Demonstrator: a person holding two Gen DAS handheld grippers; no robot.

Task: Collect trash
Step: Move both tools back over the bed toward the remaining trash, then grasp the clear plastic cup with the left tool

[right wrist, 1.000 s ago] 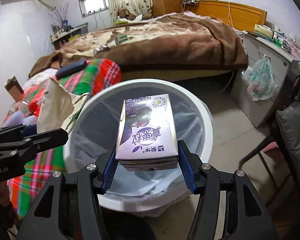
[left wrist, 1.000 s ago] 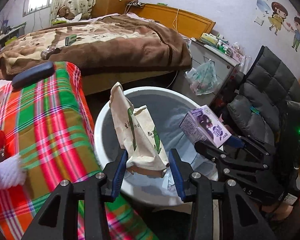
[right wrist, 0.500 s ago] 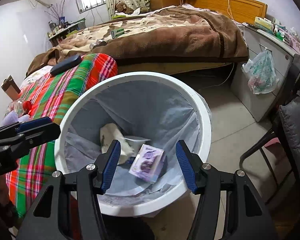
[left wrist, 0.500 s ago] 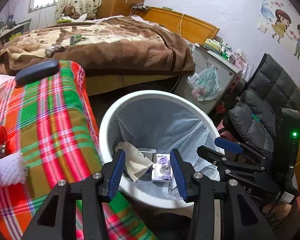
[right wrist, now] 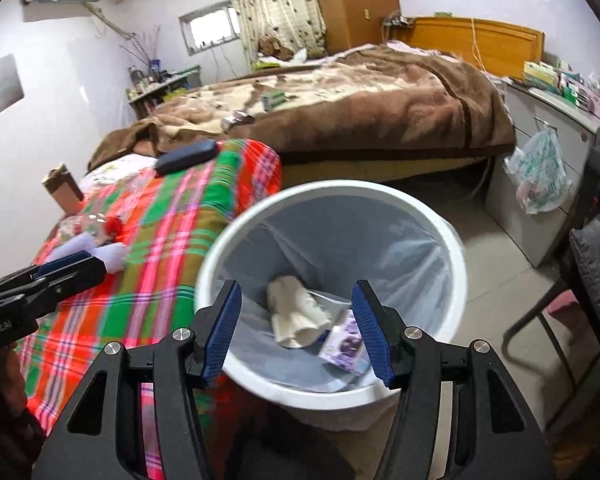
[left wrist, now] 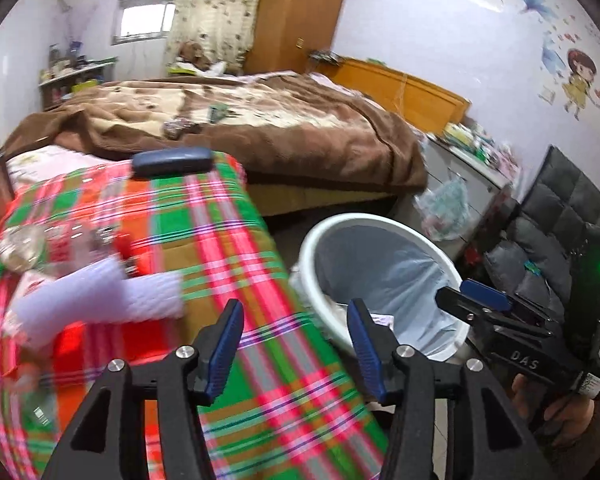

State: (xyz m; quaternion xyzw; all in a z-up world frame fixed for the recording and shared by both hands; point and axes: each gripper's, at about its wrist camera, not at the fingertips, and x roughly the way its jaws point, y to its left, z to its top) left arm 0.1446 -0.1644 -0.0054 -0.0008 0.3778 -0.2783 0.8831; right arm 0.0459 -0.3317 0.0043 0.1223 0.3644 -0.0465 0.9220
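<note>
Bag (right wrist: 296,312) and carton (right wrist: 346,346) now lie in the bin (right wrist: 456,256), both tongs empty, left tongs (left wrist: 296,350) opening, right tongs (right wrist: 298,332) apart.

Dark case (left wrist: 172,162) on plaid cloth (left wrist: 220,248), brown-blanketed bed (left wrist: 260,128) behind.

A plaid-covered table (left wrist: 228,240) is carrying a dark case (left wrist: 172,162) at its far edge and a clear bottle (right wrist: 80,226) with a white cloth (left wrist: 100,300) toward its left edge. A white bin (right wrist: 452,240) is standing on the floor (right wrist: 496,240) beside its right edge.
</note>
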